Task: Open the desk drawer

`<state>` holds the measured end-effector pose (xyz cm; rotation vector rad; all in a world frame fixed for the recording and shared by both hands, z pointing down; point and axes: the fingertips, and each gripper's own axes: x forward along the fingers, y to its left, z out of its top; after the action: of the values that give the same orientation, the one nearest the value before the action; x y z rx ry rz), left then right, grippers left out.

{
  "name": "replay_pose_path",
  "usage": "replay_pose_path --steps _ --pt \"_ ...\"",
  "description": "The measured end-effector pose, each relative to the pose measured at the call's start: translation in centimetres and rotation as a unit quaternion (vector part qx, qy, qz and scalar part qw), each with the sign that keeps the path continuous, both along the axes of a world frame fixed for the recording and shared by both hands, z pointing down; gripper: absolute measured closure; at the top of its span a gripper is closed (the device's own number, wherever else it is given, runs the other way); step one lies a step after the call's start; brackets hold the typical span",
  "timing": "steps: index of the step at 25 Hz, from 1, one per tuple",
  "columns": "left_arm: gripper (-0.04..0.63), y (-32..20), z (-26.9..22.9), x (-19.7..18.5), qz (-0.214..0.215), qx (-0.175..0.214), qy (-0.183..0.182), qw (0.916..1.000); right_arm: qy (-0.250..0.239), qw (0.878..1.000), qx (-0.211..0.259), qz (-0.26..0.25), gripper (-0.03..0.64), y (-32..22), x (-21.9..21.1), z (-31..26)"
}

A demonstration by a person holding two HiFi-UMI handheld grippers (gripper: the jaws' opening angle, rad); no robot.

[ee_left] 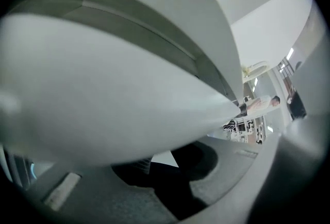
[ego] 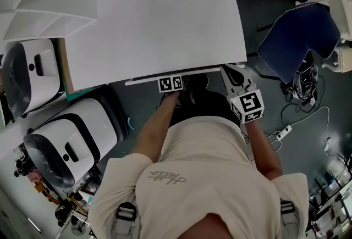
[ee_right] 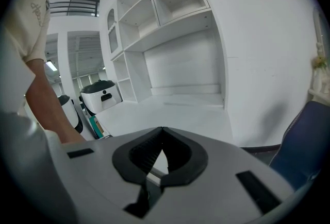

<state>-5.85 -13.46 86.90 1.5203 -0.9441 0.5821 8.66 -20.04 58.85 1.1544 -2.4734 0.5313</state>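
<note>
The white desk [ego: 159,29] fills the upper middle of the head view. A narrow white drawer front [ego: 165,75] runs along its near edge. My left gripper [ego: 170,83] reaches in under that edge, and only its marker cube shows from above. In the left gripper view the drawer front [ee_left: 113,99] fills the frame as a blurred white panel. It lies over the wide-set dark pads [ee_left: 129,171] and hides their tips. My right gripper [ego: 230,71] hovers by the desk's right front corner. It [ee_right: 162,133] is shut with its tips together and holds nothing.
A dark blue chair [ego: 297,40] stands to the right of the desk. Two white machines [ego: 33,73] [ego: 71,139] sit on the floor at the left. White shelves [ee_right: 154,17] rise behind the desk. Cables and a power strip [ego: 283,133] lie on the dark floor at the right.
</note>
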Motion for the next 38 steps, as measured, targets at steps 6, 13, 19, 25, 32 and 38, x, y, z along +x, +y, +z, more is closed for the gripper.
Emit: replay_pose_path --steps 6,13,19,25,32,38 --pt "0.499 2.0 0.1 0.2 0.012 -0.007 -0.005 0.9999 0.011 1.0 -0.006 -0.011 0.614 1.9 -0.5 0.1" --pt "0.499 4.9 0.2 0.2 0.022 -0.004 0.005 0.9997 0.019 1.0 -0.008 -0.001 0.615 4.5 -2.2 -0.1" --pt "0.499 6.7 0.0 0.5 0.023 0.0 0.008 0.9997 0.014 1.0 -0.02 0.015 0.614 7.5 -3.3 -1.7" --pt "0.499 9.1 -0.4 0.8 0.031 0.001 0.01 0.9995 0.025 0.999 -0.019 0.03 0.614 11.1 -3.9 -2.7" --pt "0.499 10.9 -0.3 0.7 0.038 0.012 0.012 0.9992 0.029 0.998 -0.036 0.047 0.614 15.6 -4.9 -1.5" --pt "0.499 11.8 -0.4 1.2 0.028 0.013 0.013 0.9994 0.031 0.998 -0.042 0.041 0.614 17.6 -3.2 -1.3"
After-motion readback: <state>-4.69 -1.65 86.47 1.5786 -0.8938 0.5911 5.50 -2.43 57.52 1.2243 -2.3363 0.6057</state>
